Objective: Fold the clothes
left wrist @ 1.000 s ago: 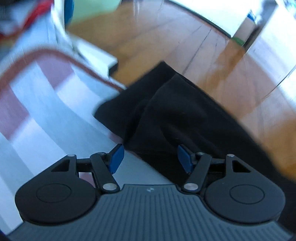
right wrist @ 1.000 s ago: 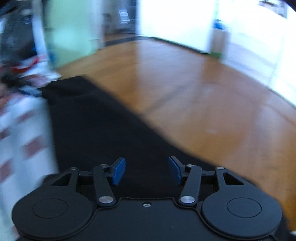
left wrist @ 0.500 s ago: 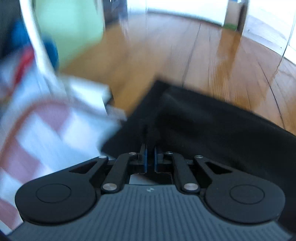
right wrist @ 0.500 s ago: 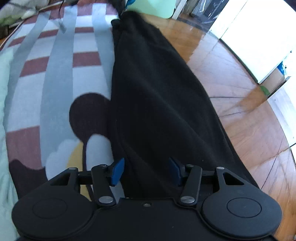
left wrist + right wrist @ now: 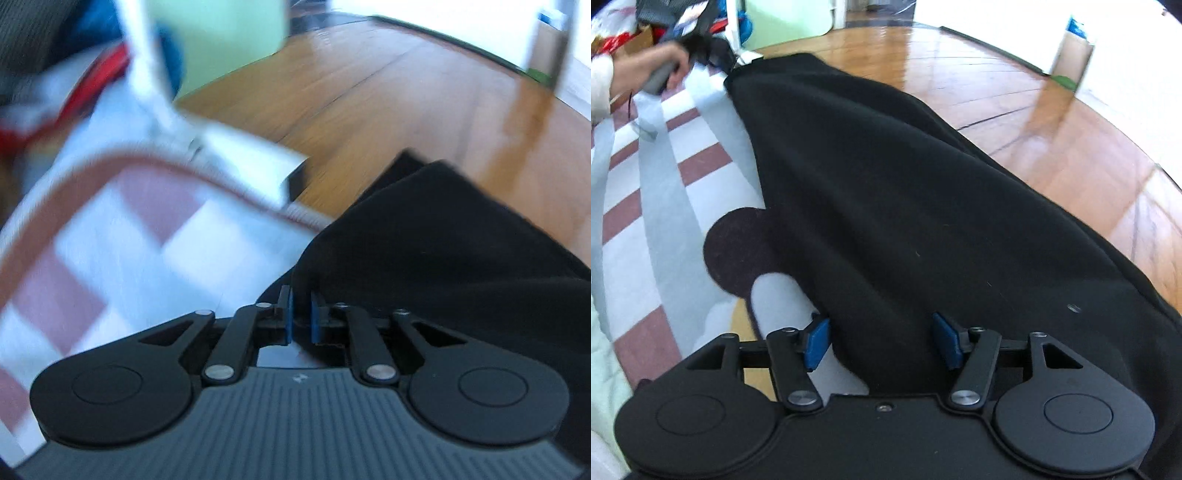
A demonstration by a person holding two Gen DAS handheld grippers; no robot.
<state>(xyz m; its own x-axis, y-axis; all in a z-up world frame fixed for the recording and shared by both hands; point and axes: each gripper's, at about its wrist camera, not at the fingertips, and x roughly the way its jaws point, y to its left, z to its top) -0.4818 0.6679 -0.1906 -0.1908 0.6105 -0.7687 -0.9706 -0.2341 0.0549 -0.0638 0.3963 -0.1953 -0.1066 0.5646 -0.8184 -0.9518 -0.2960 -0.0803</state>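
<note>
While the long black fleece garment [image 5: 894, 192] lies stretched along the edge of the striped blanket, each end has a gripper at it.

Garment position: it runs lengthways over the grey, white and brick-red striped blanket [image 5: 665, 177], its outer side hanging off toward the glossy wooden floor [image 5: 1052, 122]; the far end sits near the person's hand [image 5: 661, 70], the near end under the right gripper.

Left gripper [image 5: 300, 317]: its blue pads are drawn together on a raised corner of the black cloth, which lifts into a small peak between them. Judged purpose: pinning one end so the fabric can be pulled taut or carried over.

Right gripper [image 5: 882, 341]: jaws stand wide apart, straddling the near edge of the cloth without clamping it. Judged purpose: lined up to take this end, so both ends are held for a fold.

Fold state: the cloth shows long soft ridges, and I cannot tell how many layers it is in.

Containers: a pale green box-like shape [image 5: 790, 18] stands beyond the blanket's far corner, contents not visible; the jumble of red and blue items [image 5: 110, 62] beside it is too blurred to name.

Blanket print: a dark round patch [image 5: 735, 251] shows beside the garment.
</note>
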